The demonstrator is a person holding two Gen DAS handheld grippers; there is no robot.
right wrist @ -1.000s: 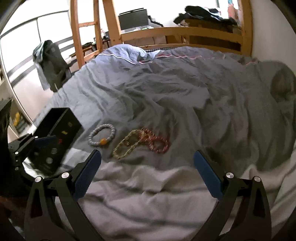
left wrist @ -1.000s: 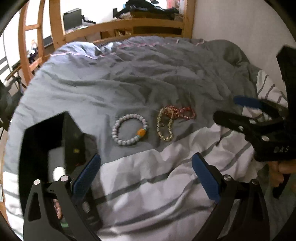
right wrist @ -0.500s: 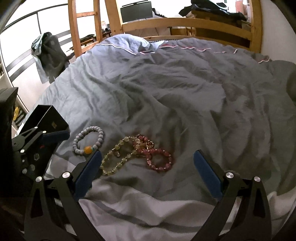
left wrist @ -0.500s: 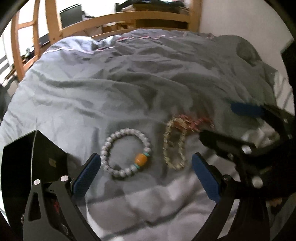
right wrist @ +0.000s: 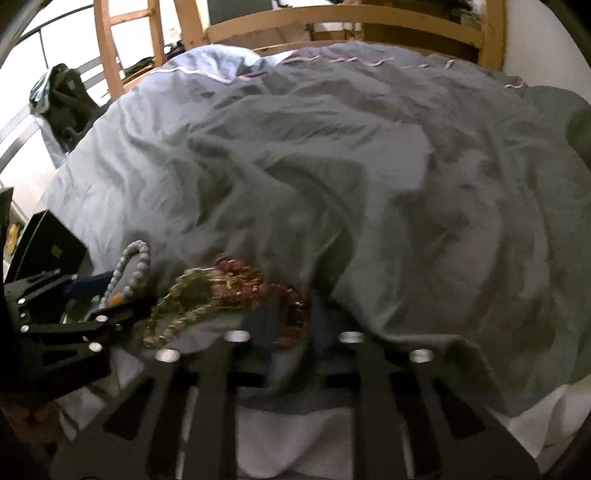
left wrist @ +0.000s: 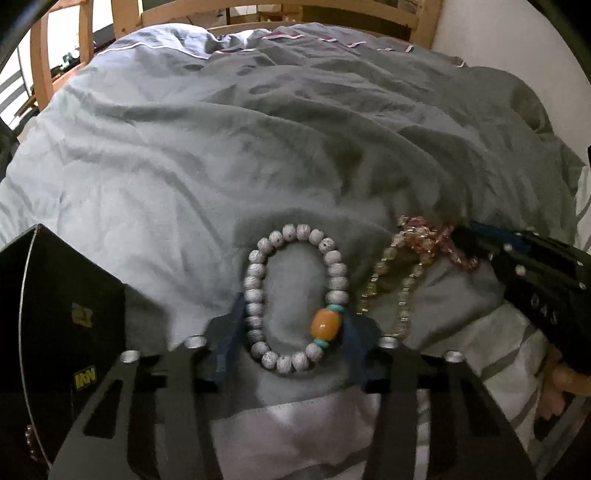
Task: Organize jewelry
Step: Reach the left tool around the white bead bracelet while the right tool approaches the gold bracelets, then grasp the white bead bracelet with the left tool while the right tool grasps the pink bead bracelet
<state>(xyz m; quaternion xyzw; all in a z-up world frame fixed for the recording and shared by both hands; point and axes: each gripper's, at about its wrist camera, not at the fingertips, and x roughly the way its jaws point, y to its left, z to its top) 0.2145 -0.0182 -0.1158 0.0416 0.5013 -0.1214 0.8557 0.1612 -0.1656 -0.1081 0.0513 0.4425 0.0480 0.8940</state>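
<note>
Since 1 s ago: both my grippers have dropped onto the duvet and narrowed from wide; jewelry now fills the lower frame in both views.

- Left gripper (left wrist: 291,332): jaws narrowed around the white bead bracelet (left wrist: 295,299), blue pads one each side of its near half. Left pad by the white beads, right pad against the orange bead (left wrist: 325,324). Firm pinch or just touching: cannot tell.
- White bead bracelet: flat on grey duvet (left wrist: 258,147), oval, far half lies beyond my pads.
- Right gripper (right wrist: 295,325): jaws narrow, pads down at the red bead bracelet (right wrist: 273,291). View blurred; whether they hold it, cannot tell.
- Yellow bead bracelet (left wrist: 391,284): just right of the white one, tangled w/ the red one at its far end.
- Black box (left wrist: 55,314): left of white bracelet, near but apart, on the duvet's left edge.
- Edges: duvet's white striped underside (left wrist: 295,424) folded up just under both grippers; wooden bed frame (right wrist: 332,22) at far end.
- Room: wide stretch of rumpled duvet beyond the jewelry. Tight between my 2 grippers, right one's tip is beside the red beads.
</note>
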